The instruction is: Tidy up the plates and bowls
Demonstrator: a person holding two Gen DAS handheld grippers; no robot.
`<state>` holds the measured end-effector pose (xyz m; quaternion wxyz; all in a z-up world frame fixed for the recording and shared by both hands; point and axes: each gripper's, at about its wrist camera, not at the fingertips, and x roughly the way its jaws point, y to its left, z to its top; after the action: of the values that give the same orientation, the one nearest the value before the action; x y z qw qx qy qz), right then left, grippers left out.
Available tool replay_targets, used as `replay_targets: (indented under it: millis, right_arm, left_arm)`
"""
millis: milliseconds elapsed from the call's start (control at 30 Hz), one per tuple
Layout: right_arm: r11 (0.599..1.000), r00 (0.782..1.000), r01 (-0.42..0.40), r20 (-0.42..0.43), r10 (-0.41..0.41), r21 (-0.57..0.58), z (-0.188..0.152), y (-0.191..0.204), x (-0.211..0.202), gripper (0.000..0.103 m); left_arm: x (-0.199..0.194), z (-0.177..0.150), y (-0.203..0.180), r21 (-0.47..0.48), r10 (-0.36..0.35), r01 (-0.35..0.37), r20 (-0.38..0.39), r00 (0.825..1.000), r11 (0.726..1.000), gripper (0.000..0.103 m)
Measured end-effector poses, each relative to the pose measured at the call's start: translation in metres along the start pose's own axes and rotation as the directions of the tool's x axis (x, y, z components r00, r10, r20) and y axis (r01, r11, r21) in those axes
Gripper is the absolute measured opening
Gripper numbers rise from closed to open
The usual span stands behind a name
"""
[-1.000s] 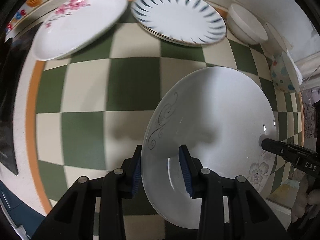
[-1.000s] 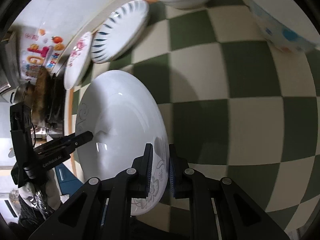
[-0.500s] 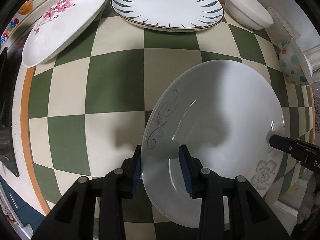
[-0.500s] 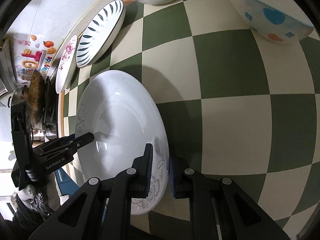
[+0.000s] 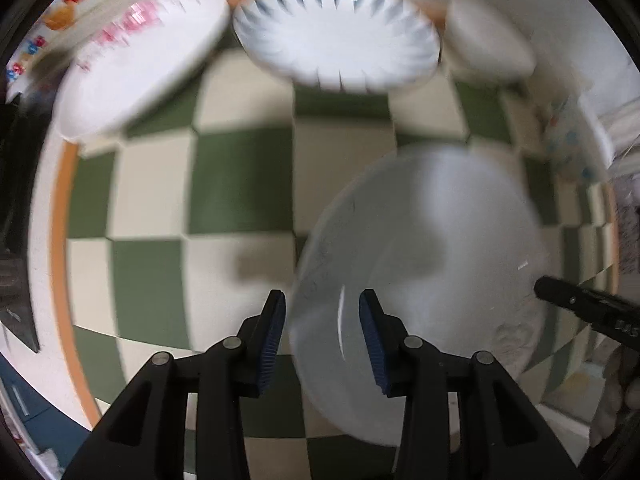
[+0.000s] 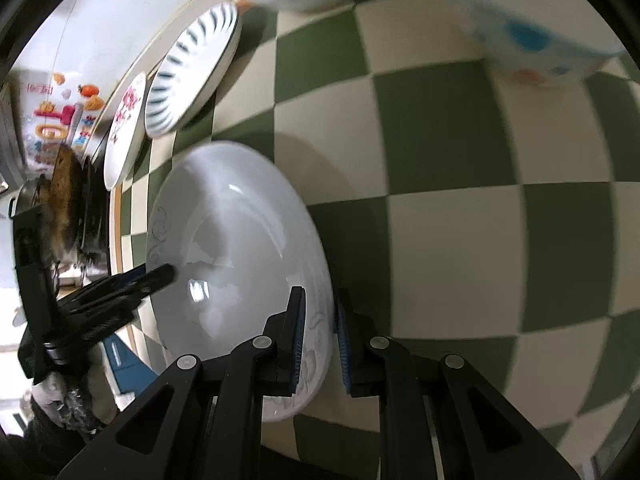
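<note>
A large white plate (image 5: 424, 280) with grey scrolls and a flower print hangs above the green-and-cream checked table (image 5: 240, 184). My left gripper (image 5: 322, 336) straddles its near rim with a visible gap at each pad, so it looks open. My right gripper (image 6: 320, 340) is shut on the opposite rim of the white plate (image 6: 236, 264). At the back lie a pink-flower plate (image 5: 136, 64), a blue-striped plate (image 5: 340, 48), a white bowl (image 5: 488, 40) and a dotted bowl (image 5: 572, 144). The left wrist view is blurred.
A wall runs behind the dishes. A dark pan and stove (image 6: 76, 200) stand beyond the table's orange-edged left border (image 5: 60, 240). The dotted bowl (image 6: 532, 36) lies close ahead of my right gripper. Bare checked squares lie between the held plate and the back row.
The left view now looks further toward the back row and blurs with motion. The right gripper has shifted with the plate, and the dotted bowl sits further right in its view.
</note>
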<state>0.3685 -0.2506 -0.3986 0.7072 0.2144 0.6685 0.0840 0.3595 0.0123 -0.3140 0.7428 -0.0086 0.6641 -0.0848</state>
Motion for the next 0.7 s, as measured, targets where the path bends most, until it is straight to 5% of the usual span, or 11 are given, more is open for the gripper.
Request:
replay_targets:
  millis: [100, 267, 500, 700]
  right_arm:
    - [0.999, 0.997, 0.039, 0.065, -0.039, -0.001, 0.002, 0.022, -0.034, 0.027]
    - [0.991, 0.989, -0.05, 0.134, 0.067, -0.127, 0.037, 0.117, -0.051, 0.041]
    - [0.942, 0.988, -0.043, 0.123, 0.089, -0.334, 0.151, 0.257, 0.032, 0.041]
    - [0.919, 0.996, 0.023, 0.091, 0.015, -0.393, 0.227, 0.311, 0.1, 0.041]
  left_arm:
    - [-0.045, 0.011, 0.032, -0.037, -0.015, 0.018, 0.09, 0.996, 0.999, 0.038]
    - [-0.07, 0.042, 0.112, -0.195, 0.019, 0.014, 0.169, 0.985, 0.981, 0.038]
    - [-0.014, 0.085, 0.196, -0.378, 0.046, 0.004, 0.125, 0.991, 0.926, 0.038]
    - [0.025, 0.114, 0.229, -0.421, 0.039, 0.003, 0.091, 0.995, 0.907, 0.038]
